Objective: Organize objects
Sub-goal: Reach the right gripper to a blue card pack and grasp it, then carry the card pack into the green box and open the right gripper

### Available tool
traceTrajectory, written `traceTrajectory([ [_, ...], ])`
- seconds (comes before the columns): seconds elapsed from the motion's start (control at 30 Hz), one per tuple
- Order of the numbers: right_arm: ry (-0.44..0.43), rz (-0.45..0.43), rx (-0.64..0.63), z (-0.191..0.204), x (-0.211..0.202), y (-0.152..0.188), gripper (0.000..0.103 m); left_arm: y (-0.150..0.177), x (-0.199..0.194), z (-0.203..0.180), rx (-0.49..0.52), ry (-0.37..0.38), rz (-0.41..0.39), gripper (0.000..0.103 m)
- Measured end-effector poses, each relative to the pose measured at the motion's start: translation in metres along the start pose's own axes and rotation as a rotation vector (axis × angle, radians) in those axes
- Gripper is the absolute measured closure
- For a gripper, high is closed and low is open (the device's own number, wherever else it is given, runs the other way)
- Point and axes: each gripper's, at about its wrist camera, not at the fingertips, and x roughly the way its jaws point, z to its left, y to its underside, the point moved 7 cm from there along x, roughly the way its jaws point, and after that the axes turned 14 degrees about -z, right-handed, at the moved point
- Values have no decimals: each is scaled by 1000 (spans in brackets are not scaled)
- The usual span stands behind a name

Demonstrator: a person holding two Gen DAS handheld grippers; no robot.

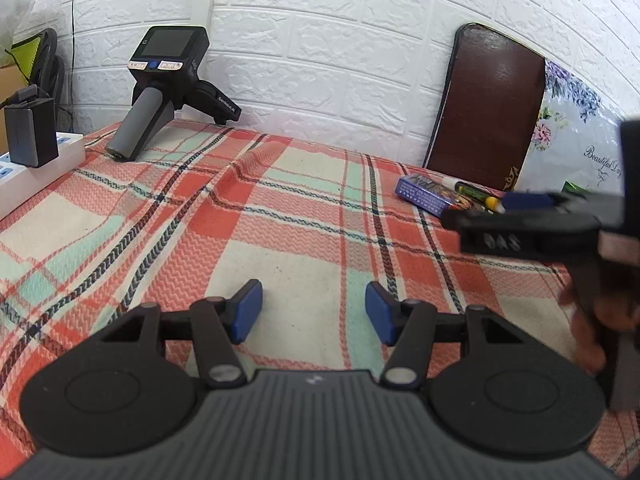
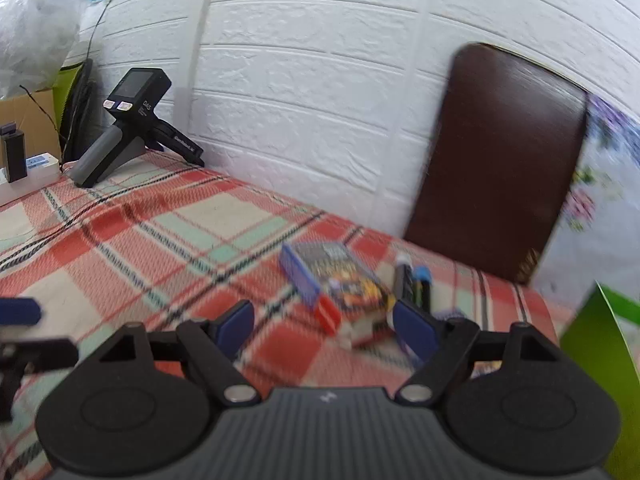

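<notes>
A blue box of playing cards (image 1: 430,192) (image 2: 332,280) lies on the plaid cloth (image 1: 280,220) (image 2: 160,240) near the back right. Markers (image 1: 478,196) (image 2: 412,284) lie just to its right; a small red and white object (image 2: 332,318) lies in front of it in the right wrist view. My left gripper (image 1: 314,312) is open and empty, low over bare cloth. My right gripper (image 2: 324,326) is open and empty, just short of the box and markers; it also shows at the right edge of the left wrist view (image 1: 520,208). The right wrist view is blurred.
A dark brown board (image 1: 486,108) (image 2: 500,160) leans on the white brick wall, a floral bag (image 1: 576,136) beside it. A spare handheld gripper device (image 1: 160,88) (image 2: 128,124) stands at the back left. A white power strip with a black adapter (image 1: 30,132) lies at the left. A green object (image 2: 600,340) is at the right.
</notes>
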Motion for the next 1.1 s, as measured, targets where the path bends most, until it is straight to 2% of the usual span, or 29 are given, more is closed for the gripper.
traceTrajectory([
  [0.07, -54, 1, 1, 1, 18, -8, 28, 0, 0, 0, 1, 1, -3, 43],
  [0.13, -66, 4, 3, 1, 35, -14, 28, 0, 0, 0, -6, 4, -5, 42],
  [0.2, -96, 51, 19, -1, 55, -13, 27, 0, 0, 1, -14, 8, -7, 41],
  [0.27, -101, 99, 29, -7, 73, -9, 22, -1, 0, 2, -22, 12, -10, 40],
  [0.3, -131, 147, 34, -9, 82, -4, 20, -1, 0, 3, -29, 14, -13, 40],
  [0.33, -170, 215, 36, -8, 91, 5, 22, -1, 0, 4, -39, 16, -16, 40],
  [0.37, -199, 241, 42, -9, 93, 9, 23, -2, 1, 5, -51, 17, -19, 40],
  [0.43, -255, 280, 76, -12, 91, 9, 36, -2, 2, 7, -76, 19, -24, 40],
  [0.57, -264, 286, 95, 0, 51, 16, 40, -3, 3, 9, -107, 27, -29, 40],
  [0.77, -206, 218, 115, 34, -58, 37, 40, -3, 4, 9, -116, 36, -22, 39],
  [0.83, -174, 189, 133, 40, -89, 45, 35, -3, 3, 6, -91, 36, -5, 38],
  [0.87, -175, 179, 145, 41, -100, 47, 30, -4, 1, 4, -75, 27, 9, 38],
  [0.9, -183, 172, 147, 42, -110, 50, 20, -4, -2, 2, -68, 15, 28, 39],
  [0.93, -187, 165, 128, 43, -118, 52, 15, -6, -7, 1, -85, 11, 52, 40],
  [1.03, -195, 138, 68, 45, -133, 52, 15, -9, -25, -10, -216, 79, 141, 40],
  [1.1, -190, 143, 74, 42, -137, 53, 15, -9, -34, -25, -257, 133, 206, 42],
])
